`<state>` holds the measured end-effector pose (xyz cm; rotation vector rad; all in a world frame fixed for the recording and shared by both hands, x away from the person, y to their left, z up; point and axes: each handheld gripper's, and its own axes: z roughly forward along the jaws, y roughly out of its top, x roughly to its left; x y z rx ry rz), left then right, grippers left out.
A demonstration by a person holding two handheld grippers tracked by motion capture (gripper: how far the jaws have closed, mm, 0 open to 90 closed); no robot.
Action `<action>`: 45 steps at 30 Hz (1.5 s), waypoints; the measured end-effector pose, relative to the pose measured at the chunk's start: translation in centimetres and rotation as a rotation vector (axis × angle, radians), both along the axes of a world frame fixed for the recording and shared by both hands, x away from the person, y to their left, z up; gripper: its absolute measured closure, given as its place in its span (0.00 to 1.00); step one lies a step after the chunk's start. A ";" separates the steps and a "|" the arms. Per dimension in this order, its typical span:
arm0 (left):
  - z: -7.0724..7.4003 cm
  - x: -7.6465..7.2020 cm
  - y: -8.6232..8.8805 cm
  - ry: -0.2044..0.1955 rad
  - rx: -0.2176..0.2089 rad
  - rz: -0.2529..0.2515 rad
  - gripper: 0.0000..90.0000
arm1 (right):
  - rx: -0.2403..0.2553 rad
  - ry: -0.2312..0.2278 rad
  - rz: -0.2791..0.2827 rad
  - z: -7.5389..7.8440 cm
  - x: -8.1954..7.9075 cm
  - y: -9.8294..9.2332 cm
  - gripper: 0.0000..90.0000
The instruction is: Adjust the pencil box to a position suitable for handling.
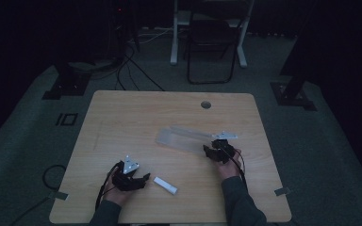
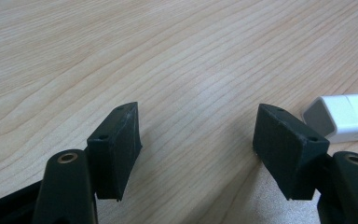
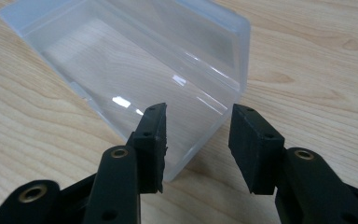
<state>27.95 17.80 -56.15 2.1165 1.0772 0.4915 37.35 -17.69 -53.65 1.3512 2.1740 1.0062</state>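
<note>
On the wooden table [image 1: 122, 117], toward its right half, lay a clear plastic box [image 3: 135, 60], open and empty, with its near corner between the jaws of the right gripper [image 3: 196, 140]. Those jaws were parted and not yet pressing on the wall, one over the box's inside and one outside it. The left gripper [image 2: 198, 140] sat low near the table's front edge with its jaws spread wide and nothing between them; a small white block [image 2: 342, 116], perhaps an eraser or adapter, lay just beside its right jaw.

The risk, as I judged it, lay in the box's thin, slick wall. A pinch at the very corner could let it squirt out or tip the light box. Pushing before the grip was firm could slide it across the smooth tabletop. The white block, so near the left jaw, could be knocked away by a careless sweep.
</note>
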 end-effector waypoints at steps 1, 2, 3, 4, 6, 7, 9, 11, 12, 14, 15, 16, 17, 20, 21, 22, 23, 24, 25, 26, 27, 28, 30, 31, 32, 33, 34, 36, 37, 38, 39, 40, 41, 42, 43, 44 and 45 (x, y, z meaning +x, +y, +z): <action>0.0 0.0 0.0 0.000 0.000 0.000 0.36 | -0.002 0.003 -0.003 -0.1 0.1 0.1 0.63; 0.0 0.0 0.0 0.000 0.000 0.000 0.36 | -0.002 0.004 -0.005 -0.2 0.2 0.1 0.63; 0.0 0.0 0.0 0.000 0.000 0.000 0.36 | -0.002 0.009 -0.009 -0.3 0.3 0.2 0.64; 0.0 0.0 0.0 0.000 0.001 -0.001 0.36 | -0.002 0.014 -0.012 -0.4 0.4 0.2 0.64; 0.0 0.0 0.0 0.001 0.000 -0.001 0.36 | -0.003 0.017 -0.015 -0.5 0.5 0.3 0.64; 0.0 0.0 0.0 0.001 0.000 -0.002 0.36 | -0.003 0.021 -0.017 -0.6 0.6 0.3 0.65; 0.0 0.0 0.0 0.000 0.000 -0.001 0.36 | -0.001 0.031 -0.022 -0.8 0.7 0.2 0.66; 0.0 0.0 0.0 -0.001 0.001 -0.004 0.36 | 0.001 0.034 -0.026 -0.9 0.8 0.2 0.67; 0.0 0.0 0.0 -0.001 0.001 -0.004 0.36 | 0.000 0.041 -0.029 -1.1 0.9 0.2 0.69; 0.0 0.0 0.0 -0.001 0.001 -0.005 0.36 | 0.008 0.050 -0.032 -1.2 1.0 0.1 0.71; 0.0 0.0 0.0 -0.001 0.001 -0.005 0.36 | 0.008 0.050 -0.032 -1.2 1.0 0.1 0.71; 0.0 0.0 0.0 -0.001 0.002 -0.006 0.36 | 0.012 0.053 -0.033 -1.2 1.1 0.1 0.72; 0.0 0.0 -0.1 -0.001 0.002 -0.006 0.36 | 0.019 0.055 -0.034 -1.3 1.1 0.1 0.73; 0.0 0.0 -0.1 -0.001 0.003 -0.006 0.36 | 0.025 0.060 -0.048 -1.4 1.3 0.0 0.77; 0.0 0.0 -0.1 0.000 0.003 -0.006 0.36 | 0.025 0.060 -0.048 -1.4 1.3 0.0 0.77; 0.0 0.0 -0.1 -0.001 0.003 -0.006 0.36 | 0.029 0.060 -0.052 -1.4 1.4 0.0 0.78; 0.0 0.0 -0.1 -0.001 0.003 -0.006 0.36 | 0.032 0.060 -0.053 -1.4 1.4 0.0 0.78; 0.0 0.0 -0.1 -0.001 0.002 -0.006 0.36 | 0.033 0.061 -0.053 -1.4 1.5 0.0 0.79; 0.0 0.0 -0.1 -0.001 0.003 -0.007 0.36 | 0.033 0.061 -0.053 -1.4 1.5 0.0 0.79; 0.0 0.0 -0.1 -0.001 0.003 -0.007 0.36 | 0.036 0.064 -0.055 -1.4 1.5 0.1 0.79; 0.0 0.0 -0.1 -0.001 0.003 -0.006 0.36 | 0.037 0.065 -0.054 -1.4 1.6 0.1 0.79; 0.0 0.0 -0.1 -0.001 0.003 -0.006 0.36 | 0.035 0.066 -0.050 -1.4 1.7 0.3 0.81; 0.0 -0.1 -0.1 -0.002 0.002 -0.005 0.37 | 0.035 0.066 -0.046 -1.4 1.7 0.6 0.82; 0.0 -0.1 -0.1 -0.005 0.003 -0.003 0.37 | 0.035 0.068 -0.045 -1.4 1.8 0.7 0.82; 0.0 -0.1 -0.1 -0.005 0.003 -0.003 0.37 | 0.035 0.067 -0.041 -1.4 1.8 0.8 0.83; 0.0 -0.2 -0.2 -0.009 0.011 -0.003 0.37 | 0.035 0.067 -0.041 -1.4 1.8 0.8 0.83; 0.1 -0.4 -0.3 -0.032 0.036 -0.005 0.37 | 0.039 0.068 -0.033 -1.4 1.8 1.1 0.83; 0.1 -0.5 -0.4 -0.040 0.049 -0.006 0.37 | 0.039 0.068 -0.029 -1.4 1.8 1.2 0.83; 0.1 -0.6 -0.5 -0.048 0.056 -0.006 0.38 | 0.040 0.069 -0.021 -1.4 1.8 1.4 0.84; 0.2 -0.7 -0.6 -0.049 0.065 -0.006 0.38 | 0.040 0.068 -0.017 -1.4 1.8 1.5 0.84; 0.2 -0.7 -0.6 -0.049 0.065 -0.006 0.38 | 0.038 0.068 -0.012 -1.4 1.8 1.6 0.85; 0.2 -0.7 -0.6 -0.046 0.067 -0.002 0.37 | 0.037 0.068 -0.006 -1.4 1.9 1.7 0.85; 0.2 -0.7 -0.6 -0.046 0.067 -0.002 0.36 | 0.037 0.068 -0.006 -1.4 1.9 1.7 0.85; 0.2 -0.7 -0.6 -0.046 0.068 0.006 0.36 | 0.037 0.067 -0.003 -1.4 1.9 1.8 0.86; 0.2 -0.7 -0.5 -0.045 0.072 0.010 0.35 | 0.038 0.067 0.006 -1.4 1.8 2.1 0.87; 0.3 -0.6 -0.5 -0.045 0.070 0.016 0.34 | 0.037 0.068 0.010 -1.4 1.8 2.2 0.87; 0.3 -0.6 -0.5 -0.045 0.070 0.016 0.33 | 0.037 0.068 0.010 -1.4 1.8 2.2 0.87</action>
